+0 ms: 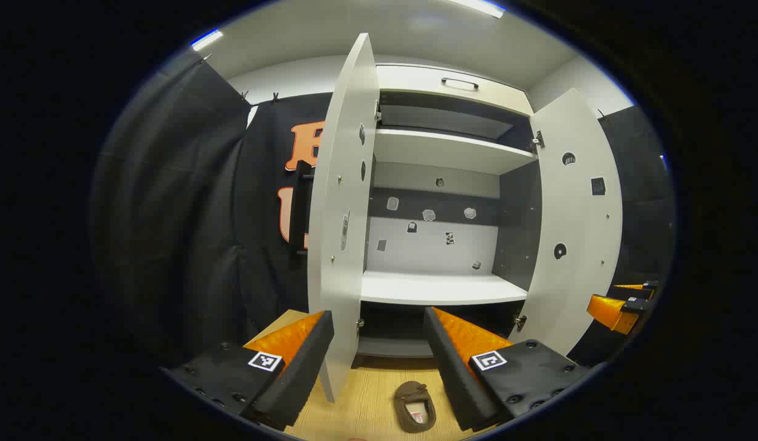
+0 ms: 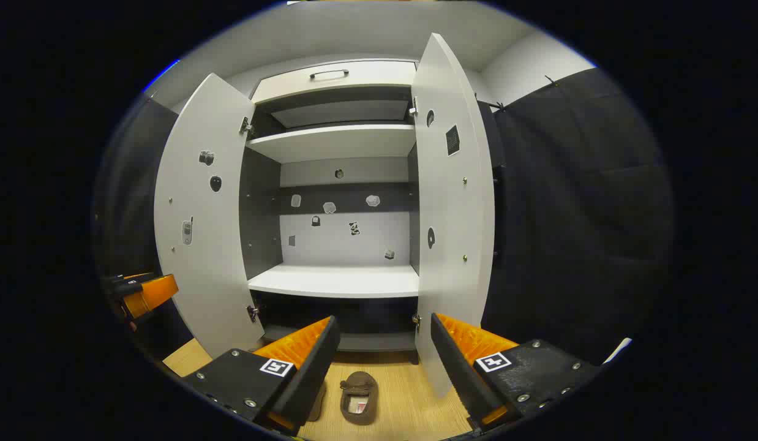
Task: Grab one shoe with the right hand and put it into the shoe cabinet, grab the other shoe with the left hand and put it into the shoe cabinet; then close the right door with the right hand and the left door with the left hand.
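One brown shoe (image 2: 358, 398) lay on wood floor (image 2: 409, 410) before shoe cabinet (image 2: 339, 278); second shoe (image 2: 316, 401) sat half hidden behind my right gripper (image 2: 382, 367). Two doors stood wide. My left gripper (image 1: 376, 361), jaws apart like right's, held nothing.

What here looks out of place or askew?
Nothing looks damaged or spilled. A brown shoe lies on the floor before the cabinet, whose two doors stand open and whose shelves hold no shoes; that fits the task's start.
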A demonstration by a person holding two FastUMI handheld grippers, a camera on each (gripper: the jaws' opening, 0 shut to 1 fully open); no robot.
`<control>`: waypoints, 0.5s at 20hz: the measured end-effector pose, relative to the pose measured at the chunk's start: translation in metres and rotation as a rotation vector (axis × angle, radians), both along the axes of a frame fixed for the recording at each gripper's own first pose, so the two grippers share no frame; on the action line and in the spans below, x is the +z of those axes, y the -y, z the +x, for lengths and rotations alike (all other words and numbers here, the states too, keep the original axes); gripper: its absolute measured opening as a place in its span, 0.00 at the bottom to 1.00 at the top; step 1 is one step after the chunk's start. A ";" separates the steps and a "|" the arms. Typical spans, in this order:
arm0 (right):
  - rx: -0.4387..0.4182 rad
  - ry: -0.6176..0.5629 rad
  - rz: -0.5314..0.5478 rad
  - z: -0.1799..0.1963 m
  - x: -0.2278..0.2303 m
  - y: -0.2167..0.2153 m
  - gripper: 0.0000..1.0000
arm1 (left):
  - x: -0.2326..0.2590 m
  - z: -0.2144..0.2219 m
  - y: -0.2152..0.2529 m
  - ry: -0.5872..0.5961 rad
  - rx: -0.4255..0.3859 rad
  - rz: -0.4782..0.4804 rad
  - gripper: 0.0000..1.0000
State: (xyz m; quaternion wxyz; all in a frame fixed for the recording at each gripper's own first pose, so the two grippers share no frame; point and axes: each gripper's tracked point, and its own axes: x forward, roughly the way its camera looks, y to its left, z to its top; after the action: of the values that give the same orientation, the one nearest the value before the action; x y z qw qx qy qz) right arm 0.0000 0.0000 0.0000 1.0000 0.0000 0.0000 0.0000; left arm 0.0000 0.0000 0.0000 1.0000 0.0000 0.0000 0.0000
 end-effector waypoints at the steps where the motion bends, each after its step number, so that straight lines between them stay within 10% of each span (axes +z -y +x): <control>1: 0.000 0.001 0.000 -0.001 0.000 0.000 0.93 | 0.000 -0.001 0.000 0.001 0.000 0.001 0.96; 10: -0.017 0.004 -0.003 -0.004 0.000 0.004 0.93 | -0.002 -0.003 0.000 -0.002 -0.002 0.005 0.96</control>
State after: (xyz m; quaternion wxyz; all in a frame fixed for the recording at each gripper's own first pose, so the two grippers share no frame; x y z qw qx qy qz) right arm -0.0042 -0.0039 0.0005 1.0000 -0.0016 -0.0022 -0.0086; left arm -0.0033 0.0001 -0.0021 1.0000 0.0026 0.0012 -0.0012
